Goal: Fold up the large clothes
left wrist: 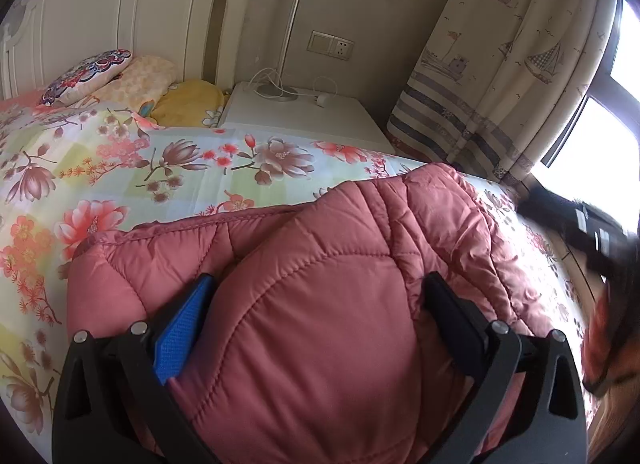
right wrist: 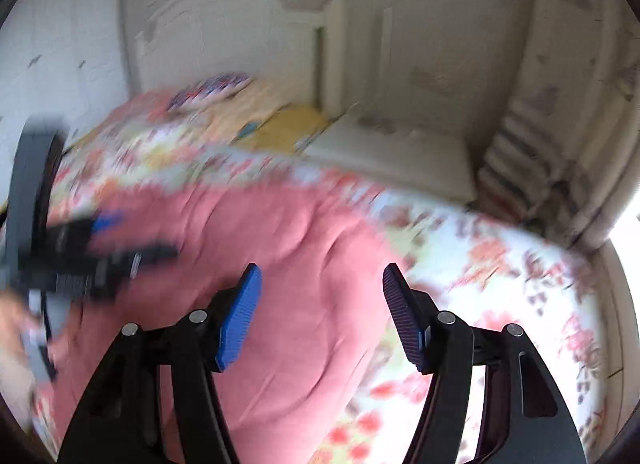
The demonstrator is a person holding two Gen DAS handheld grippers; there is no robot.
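Observation:
A pink quilted padded jacket [left wrist: 320, 284] lies on the floral bed cover [left wrist: 140, 168]. In the left wrist view my left gripper [left wrist: 316, 292] is wide open, and a thick padded fold of the jacket bulges between its fingers. The jaws stand far apart around the fold. In the blurred right wrist view my right gripper [right wrist: 322, 292] is open and empty, above the jacket's [right wrist: 248, 264] right edge. The left gripper's body [right wrist: 92, 252] shows blurred at the left of that view. The right gripper's body [left wrist: 600, 240] shows blurred at the right edge of the left wrist view.
A white headboard [left wrist: 120, 12] and pillows [left wrist: 132, 80] are at the far end of the bed. A white bedside table [left wrist: 304, 112] with a lamp stands beyond the bed edge. A boat-print curtain [left wrist: 508, 56] and a bright window are at the right.

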